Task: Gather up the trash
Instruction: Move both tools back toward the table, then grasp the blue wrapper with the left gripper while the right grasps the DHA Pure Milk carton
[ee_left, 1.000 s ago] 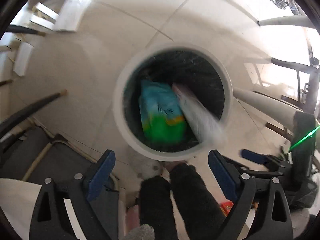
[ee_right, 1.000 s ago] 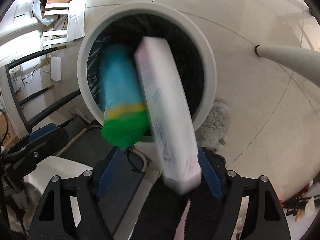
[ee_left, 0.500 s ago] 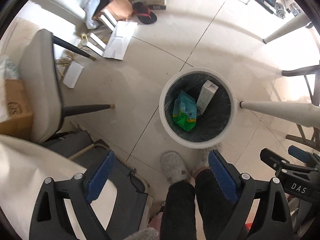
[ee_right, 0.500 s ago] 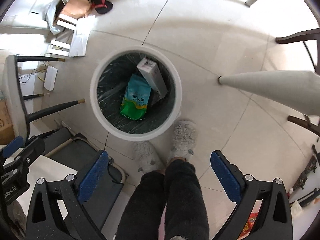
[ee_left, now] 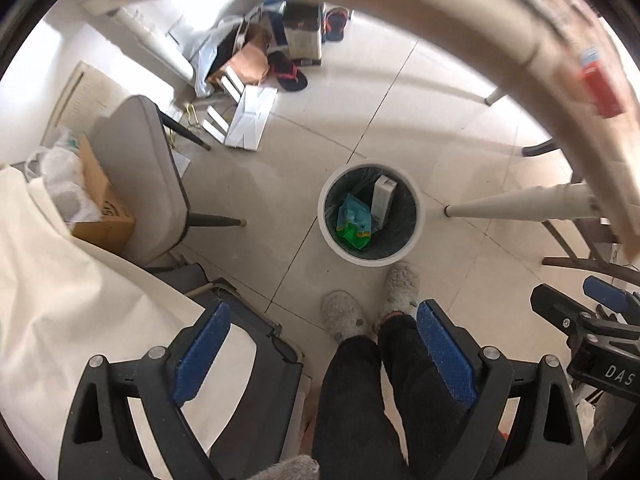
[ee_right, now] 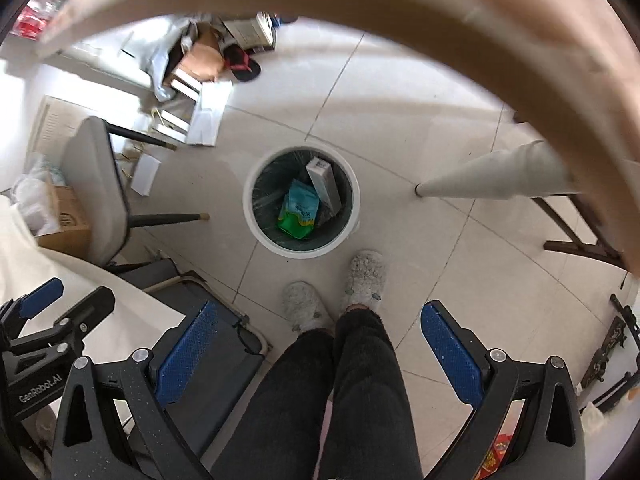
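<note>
A white round trash bin (ee_left: 416,216) with a dark liner stands on the tiled floor; it also shows in the right wrist view (ee_right: 256,224). Inside lie a blue-green packet (ee_left: 354,224) (ee_right: 299,210) and a white box (ee_left: 382,200) (ee_right: 325,182). My left gripper (ee_left: 320,344) is open and empty, high above the floor. My right gripper (ee_right: 318,344) is open and empty too, at about the same height. Each gripper shows at the edge of the other's view.
A wooden table edge (ee_left: 540,52) (ee_right: 520,40) arcs across the top, with a red item (ee_left: 600,88) on it. White table legs (ee_left: 520,206) (ee_right: 488,176), a grey chair (ee_left: 144,176), cardboard and papers (ee_left: 248,120), the person's slippered feet (ee_left: 344,316).
Both grippers have risen well above the bin. The packet and the box, falling a second ago, now lie in the bin. The table edge has come into view.
</note>
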A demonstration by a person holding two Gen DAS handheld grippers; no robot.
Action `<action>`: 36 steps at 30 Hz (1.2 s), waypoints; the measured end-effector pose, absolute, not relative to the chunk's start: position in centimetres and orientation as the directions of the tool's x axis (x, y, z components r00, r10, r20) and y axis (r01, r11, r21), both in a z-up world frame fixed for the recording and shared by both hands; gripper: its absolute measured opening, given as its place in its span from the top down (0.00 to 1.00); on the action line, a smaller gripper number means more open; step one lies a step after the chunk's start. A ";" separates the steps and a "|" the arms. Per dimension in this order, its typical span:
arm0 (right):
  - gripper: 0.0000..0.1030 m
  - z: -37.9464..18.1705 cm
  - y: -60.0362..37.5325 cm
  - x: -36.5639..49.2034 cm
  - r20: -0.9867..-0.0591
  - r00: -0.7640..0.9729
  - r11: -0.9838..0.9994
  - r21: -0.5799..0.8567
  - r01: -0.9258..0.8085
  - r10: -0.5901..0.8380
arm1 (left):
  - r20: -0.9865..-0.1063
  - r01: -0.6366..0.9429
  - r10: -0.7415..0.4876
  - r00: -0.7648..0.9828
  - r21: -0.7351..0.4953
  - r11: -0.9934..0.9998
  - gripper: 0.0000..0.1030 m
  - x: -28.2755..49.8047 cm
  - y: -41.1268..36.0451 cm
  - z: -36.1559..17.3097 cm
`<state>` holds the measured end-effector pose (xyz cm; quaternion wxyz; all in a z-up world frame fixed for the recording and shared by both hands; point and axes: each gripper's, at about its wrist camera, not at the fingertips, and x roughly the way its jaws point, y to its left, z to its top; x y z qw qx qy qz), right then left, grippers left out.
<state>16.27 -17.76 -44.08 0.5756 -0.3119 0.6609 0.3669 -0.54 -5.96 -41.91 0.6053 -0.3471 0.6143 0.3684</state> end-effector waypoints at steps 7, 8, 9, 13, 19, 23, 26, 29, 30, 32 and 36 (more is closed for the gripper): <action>0.00 -34.5 -19.2 17.4 -0.976 -0.192 0.587 0.213 -0.781 0.098 | -0.994 -0.884 0.105 0.040 0.014 0.467 0.07 0.3 -5.5 -33.5; 0.00 -33.3 -19.1 18.0 -0.974 -0.194 0.600 0.227 -0.767 0.121 | -0.992 -0.885 0.117 0.047 0.013 0.465 0.07 0.8 -5.2 -32.8; 0.00 -32.2 -19.0 18.7 -0.971 -0.194 0.613 0.240 -0.753 0.141 | -0.990 -0.886 0.129 0.055 0.012 0.464 0.07 1.4 -4.6 -31.9; 0.00 -29.0 -17.6 23.4 -0.965 -0.163 0.692 0.261 -0.673 0.205 | -0.985 -0.888 0.159 0.068 0.013 0.459 0.02 4.2 -1.9 -29.8; 0.00 -30.2 -14.0 32.1 -0.965 -0.133 0.804 0.262 -0.533 0.226 | -0.982 -0.915 0.174 0.067 0.009 0.403 0.00 10.1 4.7 -29.5; 0.00 -33.5 -10.9 35.4 -0.972 -0.129 0.840 0.234 -0.490 0.195 | -0.992 -0.934 0.124 0.038 0.009 0.358 0.00 13.4 8.8 -31.3; 0.09 -36.7 -9.1 36.9 -0.973 -0.166 0.856 0.219 -0.469 0.158 | -0.999 -0.949 0.037 0.037 -0.024 0.315 0.00 15.5 11.4 -34.1; 0.28 -38.6 -8.2 37.6 -0.973 -0.198 0.854 0.203 -0.480 0.120 | -0.997 -0.962 -0.046 0.056 -0.066 0.264 0.00 16.9 13.2 -36.5; 0.39 -39.0 -8.1 37.7 -0.973 -0.205 0.847 0.198 -0.493 0.109 | -0.996 -0.968 -0.069 0.058 -0.073 0.242 0.00 17.2 13.8 -37.4; 0.45 -39.0 -8.1 38.3 -0.975 -0.197 0.828 0.192 -0.526 0.100 | -0.992 -0.976 -0.104 0.069 -0.089 0.197 0.00 17.5 14.7 -38.8; 0.45 -38.4 -8.1 40.6 -0.994 -0.101 0.791 0.103 -0.603 0.052 | -0.980 -0.984 -0.144 0.141 -0.155 0.090 0.01 17.2 16.3 -40.6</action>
